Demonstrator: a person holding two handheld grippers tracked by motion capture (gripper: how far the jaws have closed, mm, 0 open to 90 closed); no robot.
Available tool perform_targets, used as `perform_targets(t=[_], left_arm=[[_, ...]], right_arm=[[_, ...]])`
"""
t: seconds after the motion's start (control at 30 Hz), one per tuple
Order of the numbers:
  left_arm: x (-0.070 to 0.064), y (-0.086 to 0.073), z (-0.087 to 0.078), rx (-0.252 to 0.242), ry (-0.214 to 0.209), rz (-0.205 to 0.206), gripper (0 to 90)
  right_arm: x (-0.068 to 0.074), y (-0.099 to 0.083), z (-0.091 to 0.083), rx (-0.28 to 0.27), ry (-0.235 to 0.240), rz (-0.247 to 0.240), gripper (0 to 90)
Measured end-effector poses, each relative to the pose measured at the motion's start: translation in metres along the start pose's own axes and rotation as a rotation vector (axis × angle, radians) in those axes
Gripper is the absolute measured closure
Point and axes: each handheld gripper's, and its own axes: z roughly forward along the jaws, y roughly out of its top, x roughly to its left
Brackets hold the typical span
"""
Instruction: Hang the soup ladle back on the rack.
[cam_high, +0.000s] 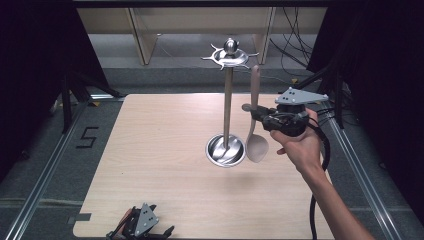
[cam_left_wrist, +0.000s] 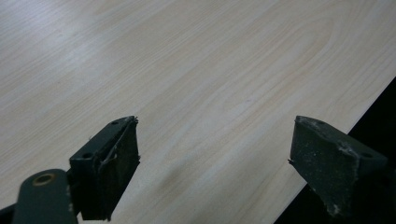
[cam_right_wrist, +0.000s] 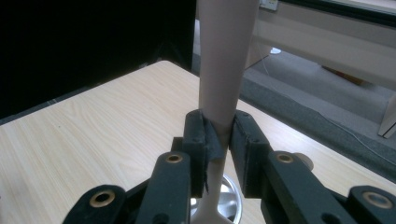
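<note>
A metal utensil stand (cam_high: 228, 100) rises from the middle of the wooden table (cam_high: 160, 150), with a round dish base (cam_high: 225, 150) and a hooked crown (cam_high: 229, 54) on top. A beige spoon (cam_high: 254, 120) hangs upright just right of the pole, bowl down near the base. My right gripper (cam_high: 256, 114) is shut on the spoon's handle (cam_right_wrist: 224, 88), held up by a hand at the right. My left gripper (cam_high: 142, 226) lies at the table's front edge, its jaws wide open over bare wood (cam_left_wrist: 215, 154).
Wooden furniture legs (cam_high: 142, 35) and loose cables (cam_high: 295, 45) lie on the floor beyond the table's far edge. Dark curtains flank both sides. Metal rails (cam_high: 50, 165) run along the floor by the table.
</note>
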Motion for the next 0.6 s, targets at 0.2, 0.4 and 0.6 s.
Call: perform_targets(t=[0.2,0.4,0.6], left_arm=[[0.0017,0.0006,-0.0013,0.008,0.006,0.041,14.9],[0.0017,-0.0014,-0.0021,0.007,0.003,0.017,14.9],[0.0008,-0.0012,-0.002,0.004,0.002,0.014,14.9]], right_arm=[[-0.0002,0.002,0.005,0.009,0.002,-0.009,77.1],[0.0006,0.0026,0.0064,0.021,-0.005,0.01,77.1],[-0.0004,0.0053,0.0068,0.019,-0.008,-0.001,77.1]])
